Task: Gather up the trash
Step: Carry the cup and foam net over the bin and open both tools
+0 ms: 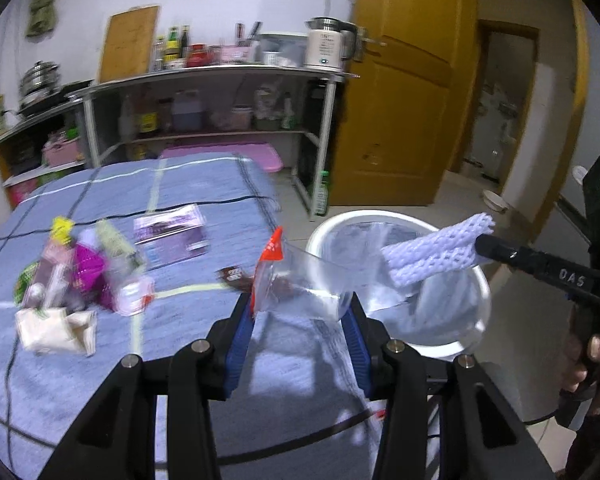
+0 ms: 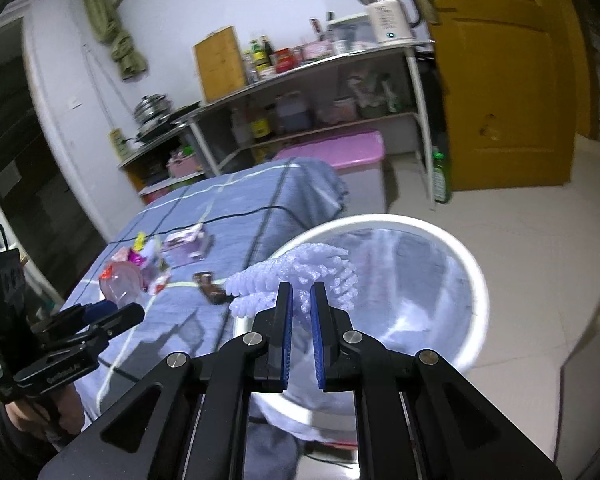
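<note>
While a heap of wrappers is lying on the blue checked cloth left of the white bin, the left gripper is gripping a clear plastic bag with a red strip just beside the bin's rim. Over the bin's opening, the right gripper is pinching a white foam net tightly.

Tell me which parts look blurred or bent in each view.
Left wrist view: the wrapper pile on the blue cloth is motion-smeared; the door bows from fisheye. Right wrist view: the foam net is smeared, the bin rim soft.
</note>
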Motion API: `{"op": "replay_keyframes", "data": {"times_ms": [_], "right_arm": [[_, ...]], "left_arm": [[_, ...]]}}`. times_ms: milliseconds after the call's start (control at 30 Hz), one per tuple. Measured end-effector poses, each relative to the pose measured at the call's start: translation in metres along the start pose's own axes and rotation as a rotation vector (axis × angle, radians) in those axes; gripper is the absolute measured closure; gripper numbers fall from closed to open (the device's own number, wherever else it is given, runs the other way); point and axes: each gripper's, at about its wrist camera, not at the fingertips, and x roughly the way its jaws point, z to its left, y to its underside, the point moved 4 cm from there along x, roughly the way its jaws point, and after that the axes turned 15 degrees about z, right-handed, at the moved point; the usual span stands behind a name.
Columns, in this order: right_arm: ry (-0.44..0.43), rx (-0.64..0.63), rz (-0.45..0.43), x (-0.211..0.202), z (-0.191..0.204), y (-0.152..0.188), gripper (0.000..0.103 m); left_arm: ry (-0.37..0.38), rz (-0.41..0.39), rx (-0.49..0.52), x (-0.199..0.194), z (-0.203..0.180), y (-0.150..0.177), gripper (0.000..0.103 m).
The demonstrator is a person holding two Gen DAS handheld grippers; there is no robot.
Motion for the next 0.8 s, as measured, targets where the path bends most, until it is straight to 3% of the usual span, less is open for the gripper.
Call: {"op": "replay_keyframes", "data": {"times_ms": [400,700,800], "right_arm": [[0.070,0.077,0.030,0.000,-0.042,0.010,0.094],[0.099,0.107,0.073,0.011,-0.058,0.015,0.092],[0.106,0.112,0.076,0.012,-0.061,0.018,0.089]], "left_arm": [[0.137,0.060,0.108,0.037,-0.059,-0.018,0.057],[0.169,0.103,0.142,0.059,-0.076,-0.017,0.056],[0.177,0.113,0.140,0.064,-0.077,-0.014,0.044]]}}
